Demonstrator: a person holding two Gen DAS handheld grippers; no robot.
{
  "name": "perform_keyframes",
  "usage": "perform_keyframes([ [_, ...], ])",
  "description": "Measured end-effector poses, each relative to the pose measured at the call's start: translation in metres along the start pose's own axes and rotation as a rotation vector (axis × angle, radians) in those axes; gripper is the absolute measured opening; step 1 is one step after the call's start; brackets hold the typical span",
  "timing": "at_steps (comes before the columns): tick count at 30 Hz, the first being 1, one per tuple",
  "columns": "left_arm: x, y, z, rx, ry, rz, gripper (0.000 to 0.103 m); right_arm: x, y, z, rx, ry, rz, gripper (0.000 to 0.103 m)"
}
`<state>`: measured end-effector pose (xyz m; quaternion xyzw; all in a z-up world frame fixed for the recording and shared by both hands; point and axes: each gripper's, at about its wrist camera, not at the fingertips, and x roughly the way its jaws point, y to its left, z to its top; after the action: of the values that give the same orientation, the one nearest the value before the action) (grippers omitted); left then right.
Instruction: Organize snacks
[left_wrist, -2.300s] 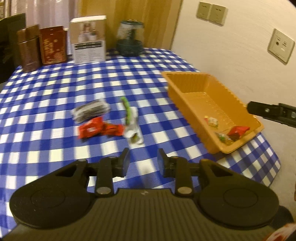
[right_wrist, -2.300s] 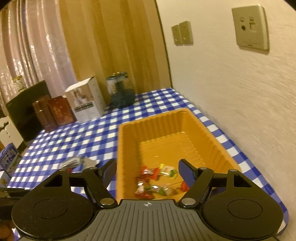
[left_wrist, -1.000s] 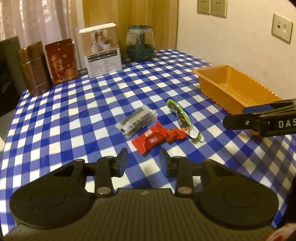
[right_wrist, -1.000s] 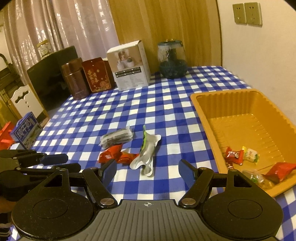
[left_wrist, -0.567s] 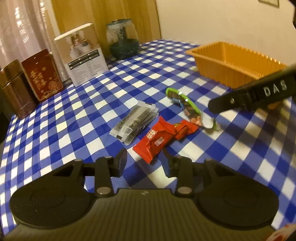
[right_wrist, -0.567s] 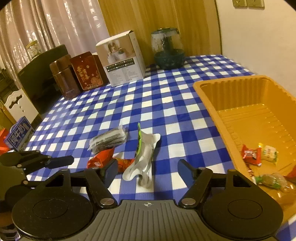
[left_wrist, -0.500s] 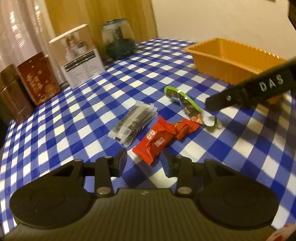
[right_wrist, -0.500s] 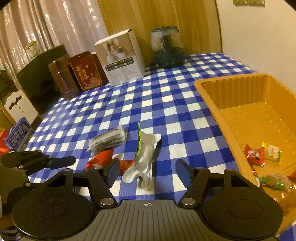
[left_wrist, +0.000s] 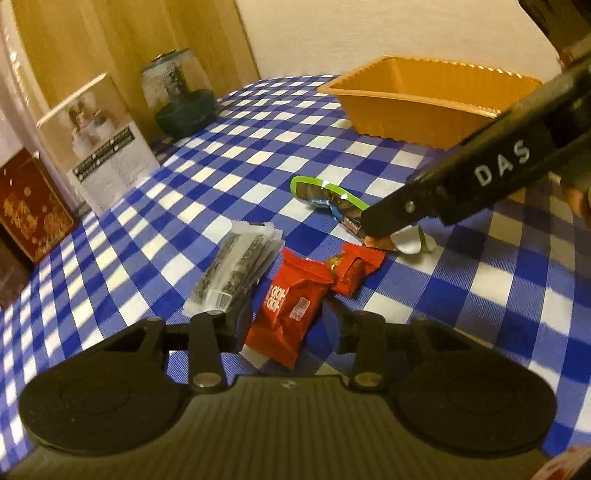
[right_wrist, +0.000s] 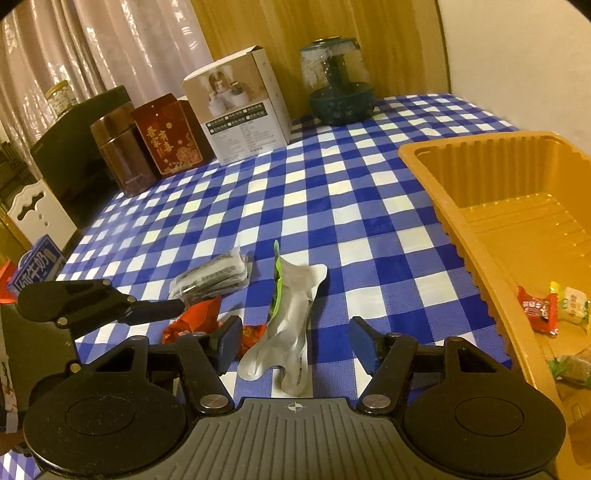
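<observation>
On the blue checked cloth lie a large red packet (left_wrist: 291, 310), a smaller red packet (left_wrist: 354, 269), a clear packet of dark snack (left_wrist: 236, 266) and a green-edged pouch (left_wrist: 325, 192). My left gripper (left_wrist: 291, 326) is low over the large red packet, which lies between its open fingers without being pressed. My right gripper (right_wrist: 295, 343) straddles the pouch's silver side (right_wrist: 295, 306); its jaws are closing and its pads stay clear of it. One right finger (left_wrist: 461, 184) reaches across to the pouch. The orange tray (right_wrist: 461, 229) at right holds several wrapped sweets (right_wrist: 539, 306).
At the back of the table stand a white box (right_wrist: 243, 114), a glass jar (right_wrist: 338, 85), a red tin (right_wrist: 166, 136) and a brown tin (right_wrist: 122, 155). The wall runs just behind the tray. A milk carton (right_wrist: 35, 269) sits off the table's left edge.
Both grippers have come down and closer to the snack pile. The left view has rolled. The right jaws have narrowed around the pouch.
</observation>
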<state>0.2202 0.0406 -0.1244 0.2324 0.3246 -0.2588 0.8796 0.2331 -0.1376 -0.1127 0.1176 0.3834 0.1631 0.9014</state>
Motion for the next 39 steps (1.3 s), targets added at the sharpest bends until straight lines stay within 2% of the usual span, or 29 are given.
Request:
perform_keyframes([
  [4, -0.006, 0.003, 0.000, -0.135, 0.029, 0.017, 0.029, 0.007, 0.003, 0.002, -0.002, -0.004, 0.003, 0.060],
  [7, -0.014, 0.011, -0.002, -0.336, 0.048, 0.032, 0.029, 0.015, 0.007, 0.004, 0.001, -0.005, -0.008, 0.057],
  [10, -0.024, 0.010, -0.005, -0.471, 0.060, 0.058, 0.028, 0.023, 0.010, 0.005, 0.008, 0.001, -0.026, 0.045],
  [12, -0.028, 0.006, -0.007, -0.489, 0.059, 0.074, 0.028, 0.027, 0.010, 0.006, 0.012, 0.010, -0.040, 0.031],
  [17, -0.034, -0.011, -0.008, -0.448, 0.054, 0.094, 0.029, 0.019, 0.007, 0.002, -0.010, 0.027, -0.048, 0.028],
  [22, -0.034, -0.025, -0.010, -0.356, 0.049, 0.112, 0.032, -0.008, -0.003, -0.014, -0.042, 0.059, -0.059, 0.028],
  [26, -0.031, -0.030, -0.010, -0.282, 0.032, 0.095, 0.039, -0.031, -0.011, -0.031, -0.057, 0.060, -0.070, 0.028],
  [36, -0.018, -0.031, -0.006, -0.150, 0.010, 0.041, 0.040, -0.042, -0.015, -0.046, -0.077, 0.033, -0.066, 0.028],
  [39, -0.016, -0.028, -0.005, -0.163, 0.019, 0.024, 0.040, -0.043, -0.015, -0.047, -0.074, 0.026, -0.063, 0.028],
])
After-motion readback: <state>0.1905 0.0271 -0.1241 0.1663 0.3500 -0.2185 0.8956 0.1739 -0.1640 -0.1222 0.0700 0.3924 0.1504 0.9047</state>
